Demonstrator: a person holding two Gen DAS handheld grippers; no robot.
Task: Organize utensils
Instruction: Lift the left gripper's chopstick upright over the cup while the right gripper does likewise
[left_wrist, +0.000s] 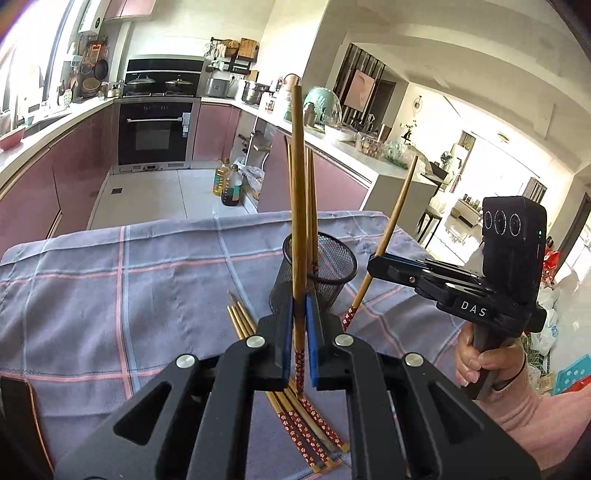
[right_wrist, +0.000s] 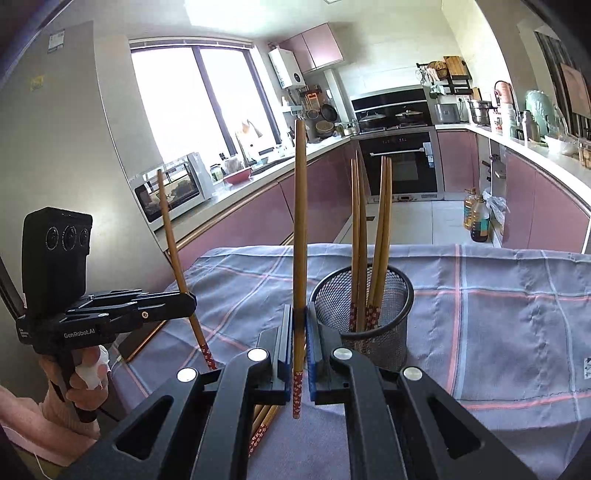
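Mesh cup (right_wrist: 364, 325) holds four chopsticks (right_wrist: 380, 240); both grippers' jaws each clamp one upright chopstick

Four chopsticks (right_wrist: 369, 236) stand in the mesh cup (right_wrist: 369, 321) (red-patterned ends down); others (left_wrist: 306, 428) lie flat beside it.

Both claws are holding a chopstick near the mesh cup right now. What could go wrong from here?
1. Each chopstick is pinched low, near its patterned end, so it may pivot or slip in the claw.
2. The mesh cup looks light; a knock could tip it.
3. The left claw and right claw could collide over the cup.
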